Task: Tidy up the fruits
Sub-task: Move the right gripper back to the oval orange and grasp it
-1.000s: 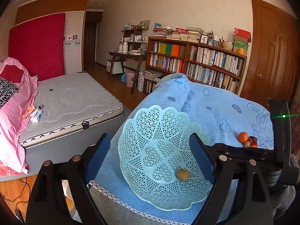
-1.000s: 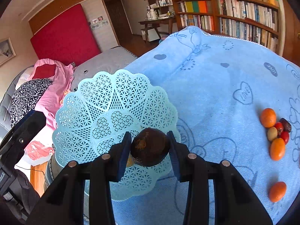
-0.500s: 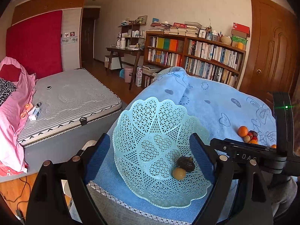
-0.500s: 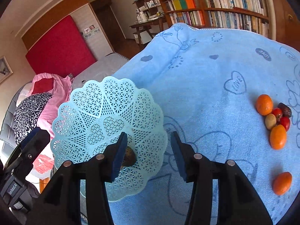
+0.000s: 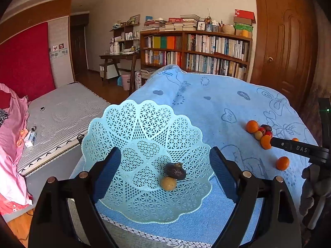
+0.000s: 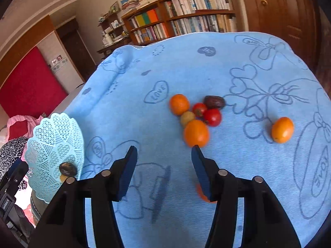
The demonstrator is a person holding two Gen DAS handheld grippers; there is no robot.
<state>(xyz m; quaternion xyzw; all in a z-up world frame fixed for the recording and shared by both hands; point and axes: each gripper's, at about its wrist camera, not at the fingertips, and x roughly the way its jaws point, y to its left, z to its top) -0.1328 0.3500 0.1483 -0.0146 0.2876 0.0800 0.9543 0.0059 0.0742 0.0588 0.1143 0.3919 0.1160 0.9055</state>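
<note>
Left wrist view: my left gripper (image 5: 163,169) is spread wide around the lattice basket (image 5: 115,124), holding nothing. The dark fruit (image 5: 175,170) I carried a second ago now lies in the basket, touching the tan fruit (image 5: 168,183). "DAS" is printed on the right gripper's arm (image 5: 300,149).

Right wrist view: my right gripper (image 6: 164,155) has swung back to the loose fruit cluster (image 6: 196,115), jaws apart and empty, nearest the orange fruit (image 6: 196,133). The blue cloth (image 6: 144,78) reads "LOVE". Two fruits are placed; I judge most remain.
</note>
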